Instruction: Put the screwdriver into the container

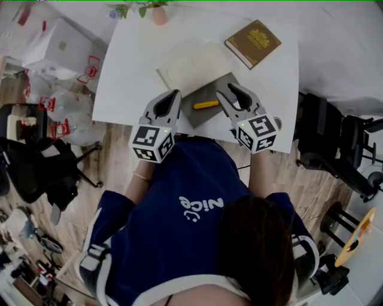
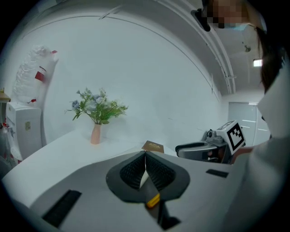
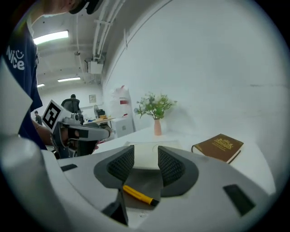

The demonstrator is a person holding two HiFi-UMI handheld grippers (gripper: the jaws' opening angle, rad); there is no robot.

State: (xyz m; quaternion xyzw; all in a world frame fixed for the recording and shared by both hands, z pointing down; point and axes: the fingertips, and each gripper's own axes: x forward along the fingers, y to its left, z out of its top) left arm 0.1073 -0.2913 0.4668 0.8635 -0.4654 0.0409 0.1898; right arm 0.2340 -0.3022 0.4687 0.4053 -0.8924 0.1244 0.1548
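Observation:
A yellow screwdriver point(image 1: 206, 104) lies inside the shallow grey container point(image 1: 222, 85) near the table's front edge. My right gripper point(image 1: 227, 90) hovers over the container's right side. Its jaws are open and empty, and in the right gripper view point(image 3: 146, 156) the screwdriver point(image 3: 139, 195) lies below them on the grey floor. My left gripper point(image 1: 175, 94) hangs at the container's left edge, its jaw tips touching and holding nothing point(image 2: 145, 156). A bit of yellow screwdriver point(image 2: 152, 200) shows beneath its pads.
A cream flat lid or board point(image 1: 191, 67) lies behind the container. A brown book point(image 1: 252, 43) sits at the table's back right and a pink vase with a plant point(image 1: 158, 13) at the back edge. Office chairs point(image 1: 326, 143) stand to both sides of the white table point(image 1: 128, 83).

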